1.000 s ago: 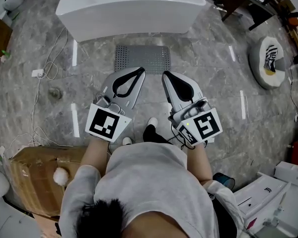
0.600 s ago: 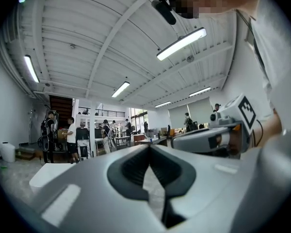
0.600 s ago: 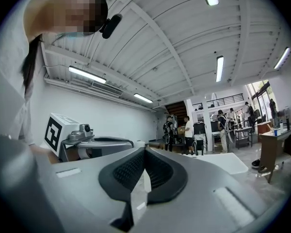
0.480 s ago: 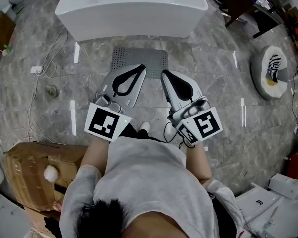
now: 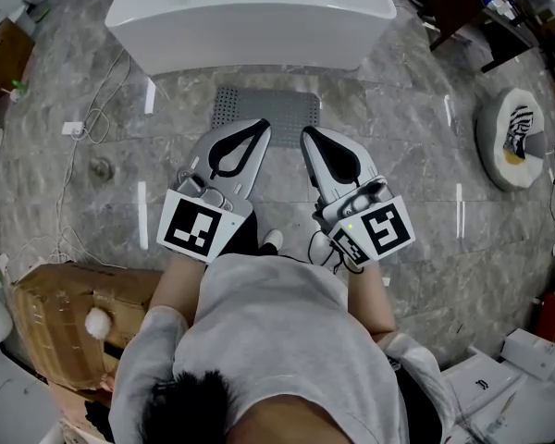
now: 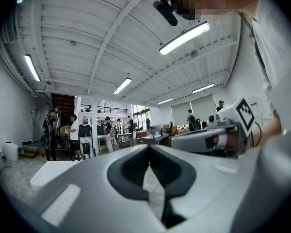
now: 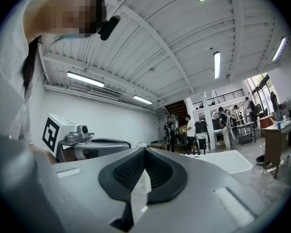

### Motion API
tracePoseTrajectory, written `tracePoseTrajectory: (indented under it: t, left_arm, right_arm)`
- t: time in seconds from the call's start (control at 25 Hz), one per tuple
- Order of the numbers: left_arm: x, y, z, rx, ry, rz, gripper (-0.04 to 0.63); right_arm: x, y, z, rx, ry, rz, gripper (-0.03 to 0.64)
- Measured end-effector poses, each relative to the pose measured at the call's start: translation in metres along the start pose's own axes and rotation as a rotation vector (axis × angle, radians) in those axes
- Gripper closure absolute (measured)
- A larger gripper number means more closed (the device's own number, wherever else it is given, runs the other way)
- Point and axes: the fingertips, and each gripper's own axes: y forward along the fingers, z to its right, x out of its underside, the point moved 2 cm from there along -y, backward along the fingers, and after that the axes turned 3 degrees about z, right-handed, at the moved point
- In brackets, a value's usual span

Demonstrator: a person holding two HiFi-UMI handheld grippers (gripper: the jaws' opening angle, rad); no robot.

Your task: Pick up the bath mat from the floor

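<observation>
A grey perforated bath mat (image 5: pixel 266 109) lies flat on the marble floor just in front of the white bathtub (image 5: pixel 250 12). My left gripper (image 5: pixel 262 126) is held level above the mat's near edge, jaws shut with nothing in them. My right gripper (image 5: pixel 307 137) hangs beside it, also shut and empty. In the left gripper view my left gripper (image 6: pixel 149 147) points out over the room, with the right gripper's body (image 6: pixel 218 135) beside it. My right gripper (image 7: pixel 144 150) points the same way, toward the bathtub (image 7: pixel 228 161).
A cardboard box (image 5: pixel 60 326) stands at my left. White cables (image 5: pixel 83 128) trail over the floor on the left. A round white base with a striped thing (image 5: pixel 516 137) sits at the right. Dark furniture (image 5: pixel 462 3) stands beyond the tub. Several people (image 6: pixel 72 135) stand in the background.
The view has slid slightly: tub and mat sit a little nearer and more centred. My feet have shifted under me. Both grippers keep their pose, shut.
</observation>
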Motion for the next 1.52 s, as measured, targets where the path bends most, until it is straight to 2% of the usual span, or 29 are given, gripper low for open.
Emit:
tracePoseTrajectory:
  t: [0.96,1.52]
  left_arm:
    - [0.008,0.101,-0.141,0.114,-0.004,0.006,0.595]
    - [0.021,0.123,-0.202,0.173,-0.006,0.018,0.595]
  right_arm:
    - [-0.003,0.141,0.077,0.118,0.0,0.003,0.617]
    - [0.006,0.201,0.091,0.188,-0.017,-0.009,0.617]
